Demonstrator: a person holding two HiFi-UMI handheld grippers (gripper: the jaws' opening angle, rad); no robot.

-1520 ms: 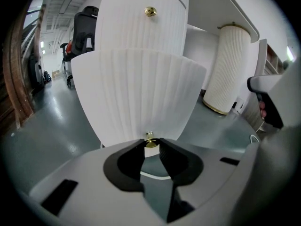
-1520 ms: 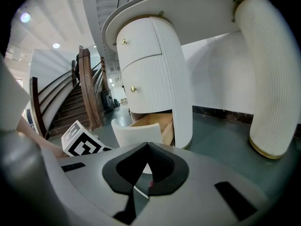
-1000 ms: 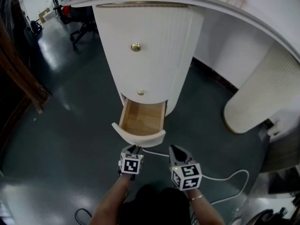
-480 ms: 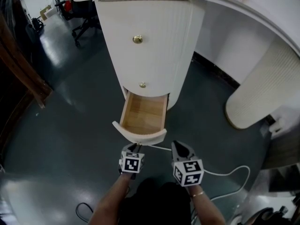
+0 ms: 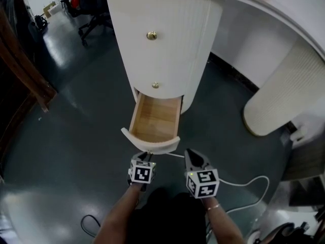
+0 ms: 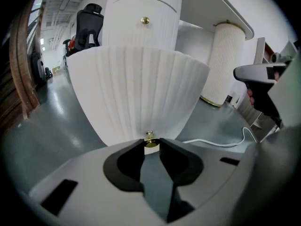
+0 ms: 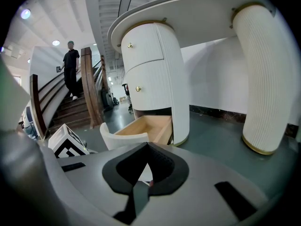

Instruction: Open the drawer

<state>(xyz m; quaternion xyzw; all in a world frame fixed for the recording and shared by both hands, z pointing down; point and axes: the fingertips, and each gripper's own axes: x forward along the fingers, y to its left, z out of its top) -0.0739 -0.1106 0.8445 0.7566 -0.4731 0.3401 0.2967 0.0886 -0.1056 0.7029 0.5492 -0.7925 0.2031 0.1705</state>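
The white ribbed cabinet has its bottom drawer pulled well out, showing a bare wooden inside. My left gripper is at the drawer's curved front panel, shut on its small brass knob, which sits pinched between the pad tips. Two more brass knobs mark the shut drawers above. My right gripper hangs just right of the drawer front, off it, jaws together and holding nothing; in its own view the right gripper points toward the drawer.
A second ribbed white pedestal stands at the right under the tabletop. A white cable loops over the dark floor by my right arm. A wooden stair rail runs along the left, with a person on the stairs. An office chair stands behind.
The drawer has slid further out of the cabinet, drawn by my left gripper on the knob. The right gripper has stayed beside it.
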